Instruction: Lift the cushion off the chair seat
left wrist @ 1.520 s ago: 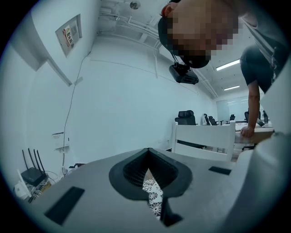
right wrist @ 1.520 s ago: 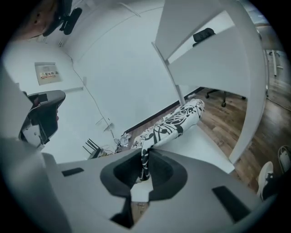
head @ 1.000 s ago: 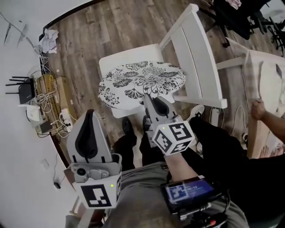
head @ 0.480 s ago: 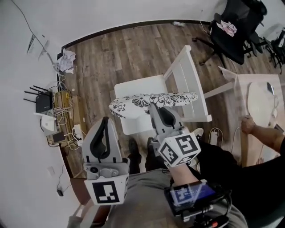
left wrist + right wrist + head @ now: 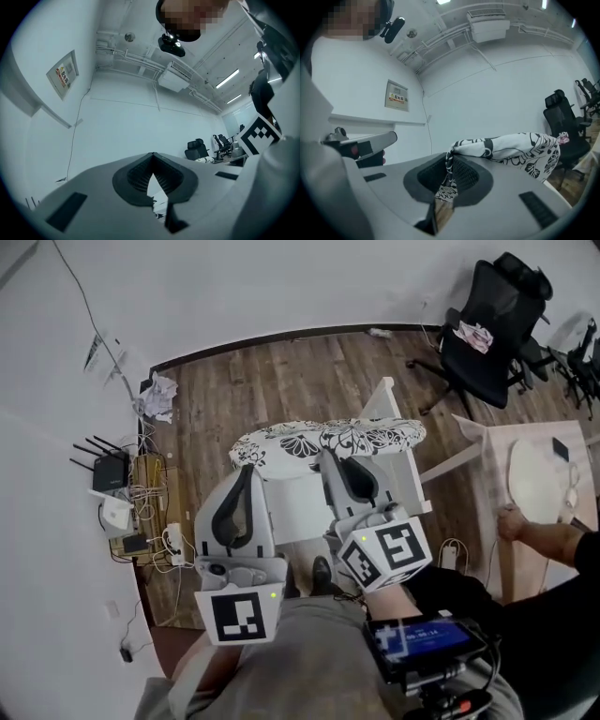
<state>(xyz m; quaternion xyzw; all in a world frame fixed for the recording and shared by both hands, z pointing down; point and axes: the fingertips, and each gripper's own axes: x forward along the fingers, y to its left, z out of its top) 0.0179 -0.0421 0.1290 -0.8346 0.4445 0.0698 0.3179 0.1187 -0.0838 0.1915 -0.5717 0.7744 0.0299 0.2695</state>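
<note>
Floral cushion edge pinched in right tongs, clear above chair seat; left tongs closed, empty

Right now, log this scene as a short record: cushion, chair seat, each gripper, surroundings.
cushion: floral black-and-white, held up edge-on, off the seat
chair seat: white, bare
right gripper: shut on the cushion's edge
left gripper: shut, nothing between its jaws
surroundings: black office chair, wood floor
</note>
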